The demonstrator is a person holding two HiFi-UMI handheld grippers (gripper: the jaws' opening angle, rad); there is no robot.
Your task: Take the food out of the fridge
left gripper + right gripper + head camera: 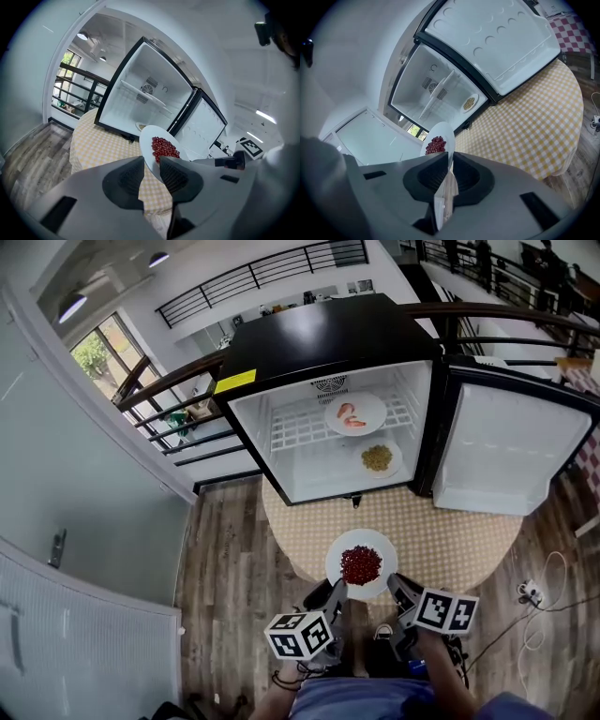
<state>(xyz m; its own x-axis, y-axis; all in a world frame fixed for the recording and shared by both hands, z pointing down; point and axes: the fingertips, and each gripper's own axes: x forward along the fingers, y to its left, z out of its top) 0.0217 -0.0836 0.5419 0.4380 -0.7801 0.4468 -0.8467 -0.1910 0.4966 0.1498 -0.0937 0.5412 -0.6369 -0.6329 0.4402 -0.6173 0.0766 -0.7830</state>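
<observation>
A white plate heaped with small dark red food hangs over the near edge of the round table. My left gripper is shut on its left rim and my right gripper on its right rim. In the left gripper view the plate runs edge-on between the jaws of the left gripper. In the right gripper view the thin rim of the plate is pinched by the right gripper. The black fridge stands open behind it.
Inside the fridge a plate of pink pieces rests on the wire shelf, and a plate of yellow-green food lies on the floor below. The door is swung out to the right. A yellow checked cloth covers the table.
</observation>
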